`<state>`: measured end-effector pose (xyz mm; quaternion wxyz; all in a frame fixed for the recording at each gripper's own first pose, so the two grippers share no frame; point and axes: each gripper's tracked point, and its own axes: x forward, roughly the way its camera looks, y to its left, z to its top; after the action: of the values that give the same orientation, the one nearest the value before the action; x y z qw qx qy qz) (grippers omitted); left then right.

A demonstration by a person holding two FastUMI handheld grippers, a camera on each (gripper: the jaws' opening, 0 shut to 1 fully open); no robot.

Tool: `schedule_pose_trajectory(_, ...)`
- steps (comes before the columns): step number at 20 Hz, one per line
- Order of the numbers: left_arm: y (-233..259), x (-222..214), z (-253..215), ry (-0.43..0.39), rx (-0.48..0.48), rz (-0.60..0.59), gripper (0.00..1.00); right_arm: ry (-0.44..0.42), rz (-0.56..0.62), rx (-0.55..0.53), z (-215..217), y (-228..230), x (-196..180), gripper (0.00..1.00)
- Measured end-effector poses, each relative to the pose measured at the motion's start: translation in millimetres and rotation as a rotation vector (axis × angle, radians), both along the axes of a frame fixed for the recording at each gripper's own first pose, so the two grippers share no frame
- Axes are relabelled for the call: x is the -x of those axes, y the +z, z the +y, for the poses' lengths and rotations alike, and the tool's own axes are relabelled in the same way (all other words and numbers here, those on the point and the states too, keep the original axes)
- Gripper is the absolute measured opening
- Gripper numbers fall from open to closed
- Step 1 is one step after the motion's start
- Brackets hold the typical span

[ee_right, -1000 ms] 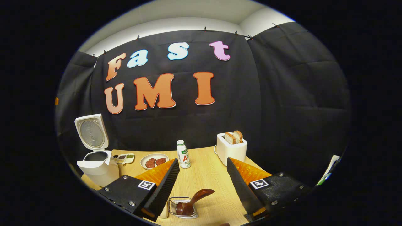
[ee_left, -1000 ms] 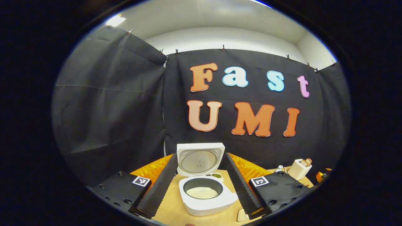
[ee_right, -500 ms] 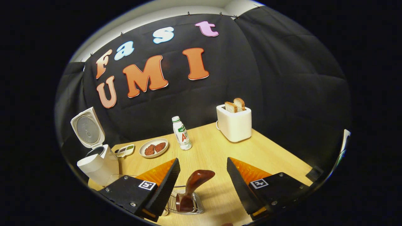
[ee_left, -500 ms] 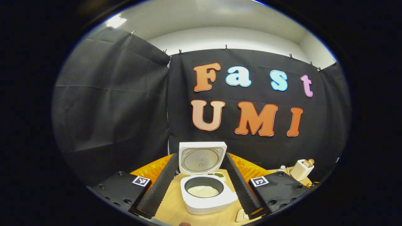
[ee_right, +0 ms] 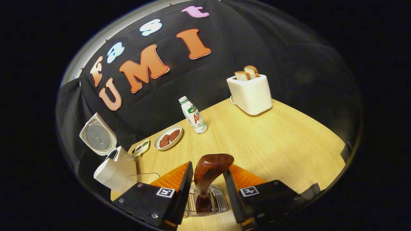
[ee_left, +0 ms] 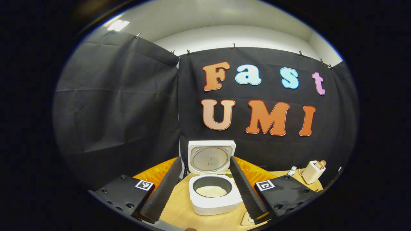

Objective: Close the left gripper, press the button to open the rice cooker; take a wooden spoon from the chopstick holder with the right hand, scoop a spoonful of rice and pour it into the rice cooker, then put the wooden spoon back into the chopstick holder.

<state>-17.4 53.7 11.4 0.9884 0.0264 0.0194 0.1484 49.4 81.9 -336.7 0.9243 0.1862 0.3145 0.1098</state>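
Two handheld two-finger grippers, matching build.

Left gripper: long wedge-shaped fingers with finely ribbed inner pads, ridged outer backs, each bolted to a black block with round dark screws along the edge; square black-and-white tags on top of both blocks. Right gripper: same ribbed wedge fingers, same black blocks with silver screw heads, one square black-and-white tag per block.

Glossy wood spoon; wire-metal holder; matt wood-grain table; smooth white plastic cooker.
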Motion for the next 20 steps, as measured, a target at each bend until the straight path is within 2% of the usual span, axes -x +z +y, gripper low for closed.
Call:
schedule_pose_trajectory(1,0.6,2.5,-1.1,0.011,-0.003,0.001,1.00,0.004,0.005,-0.022,1.8,2.5,1.1,0.48)
schedule_pose_trajectory(3,1.1,4.9,-4.9,0.030,-0.001,-0.001,1.00,0.022,0.024,-0.061,8.1,5.5,5.7,0.36)
schedule_pose_trajectory(4,0.7,6.0,-8.5,0.037,0.004,-0.004,1.00,0.029,0.030,-0.074,9.4,6.5,7.1,0.25)
schedule_pose_trajectory(7,-0.9,10.5,-19.5,0.054,0.011,-0.005,1.00,0.035,0.045,-0.073,12.6,6.3,4.7,0.15)
schedule_pose_trajectory(8,-1.0,10.9,-21.7,0.053,0.004,-0.003,1.00,0.049,0.035,-0.059,15.2,8.1,4.2,0.09)
schedule_pose_trajectory(10,-2.4,6.2,-27.5,0.036,-0.008,0.001,1.00,0.075,0.000,-0.027,19.3,13.3,4.7,0.02)
schedule_pose_trajectory(14,-15.3,-8.1,-32.3,-0.013,0.012,0.014,1.00,0.068,-0.045,0.014,18.2,24.9,7.0,0.02)
schedule_pose_trajectory(17,-12.3,-30.9,-31.1,-0.060,0.004,0.027,1.00,0.065,-0.103,0.020,19.7,51.7,5.6,0.02)
schedule_pose_trajectory(20,-7.6,-50.0,-35.6,-0.116,0.018,0.028,1.00,0.083,-0.188,0.083,21.9,86.5,4.8,0.02)
